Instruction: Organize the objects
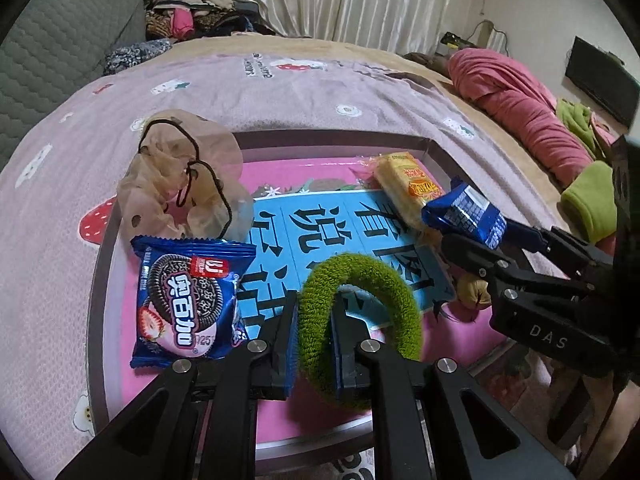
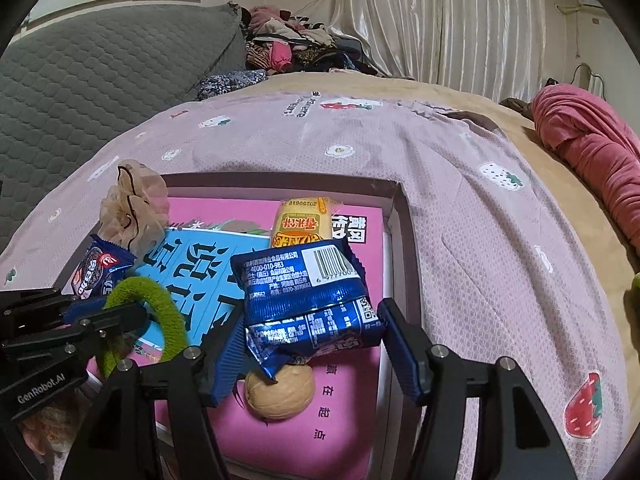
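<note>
- Bed [image 2: 460,240]: I see the tray [image 2: 394,196] resting on its pink cover.
- Blue snack packet [image 2: 308,300]: between my right gripper [image 2: 310,356] jaws, which stand released; it sits over the walnut [image 2: 280,394].
- Green hair tie [image 1: 360,320]: my left gripper [image 1: 314,344] jaws are clenched on its band, above the tray.

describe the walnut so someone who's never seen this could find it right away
On the bed lies a shallow tray holding a pink book. Near its front edge, under the blue snack packet between the right gripper's fingers, sits the walnut: round, tan, wrinkled, the only unwrapped item.
</note>
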The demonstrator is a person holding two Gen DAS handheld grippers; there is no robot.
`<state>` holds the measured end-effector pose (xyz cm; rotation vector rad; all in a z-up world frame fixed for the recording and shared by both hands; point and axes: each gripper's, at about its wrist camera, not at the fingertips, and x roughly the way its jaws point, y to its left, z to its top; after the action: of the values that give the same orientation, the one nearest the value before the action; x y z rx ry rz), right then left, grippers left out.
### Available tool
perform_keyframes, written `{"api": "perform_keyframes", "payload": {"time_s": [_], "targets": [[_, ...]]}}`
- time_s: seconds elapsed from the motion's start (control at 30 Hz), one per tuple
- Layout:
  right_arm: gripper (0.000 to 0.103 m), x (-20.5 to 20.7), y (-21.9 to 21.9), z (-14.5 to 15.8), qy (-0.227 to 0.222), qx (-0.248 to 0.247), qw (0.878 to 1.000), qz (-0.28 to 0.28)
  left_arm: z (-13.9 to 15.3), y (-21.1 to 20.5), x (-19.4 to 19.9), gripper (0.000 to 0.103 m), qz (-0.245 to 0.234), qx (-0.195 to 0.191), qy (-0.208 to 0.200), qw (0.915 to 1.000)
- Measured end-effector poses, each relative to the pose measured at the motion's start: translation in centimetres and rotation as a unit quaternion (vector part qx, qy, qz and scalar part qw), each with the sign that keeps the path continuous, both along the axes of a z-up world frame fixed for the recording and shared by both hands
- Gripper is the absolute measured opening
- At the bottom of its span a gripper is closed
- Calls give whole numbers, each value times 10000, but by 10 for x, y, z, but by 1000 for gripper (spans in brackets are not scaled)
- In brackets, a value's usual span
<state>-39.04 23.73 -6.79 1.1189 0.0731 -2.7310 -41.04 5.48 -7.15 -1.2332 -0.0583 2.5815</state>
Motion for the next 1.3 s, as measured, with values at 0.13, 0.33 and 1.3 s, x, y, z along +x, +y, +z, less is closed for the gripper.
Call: {"api": "perform_keyframes", "payload": {"time_s": [0.13,0.33,1.3], "targets": [[65,0,1,0,-28,-6,10000,9,0,-1,1,14,18,-34,-33,10000],[67,1,0,-1,-34,32,10000,19,-1,-1,3,22,5,-60,-48,10000],[79,20,-2,18,161,69,9998,-95,25,-9,18,57,60,143,204,9997]]}}
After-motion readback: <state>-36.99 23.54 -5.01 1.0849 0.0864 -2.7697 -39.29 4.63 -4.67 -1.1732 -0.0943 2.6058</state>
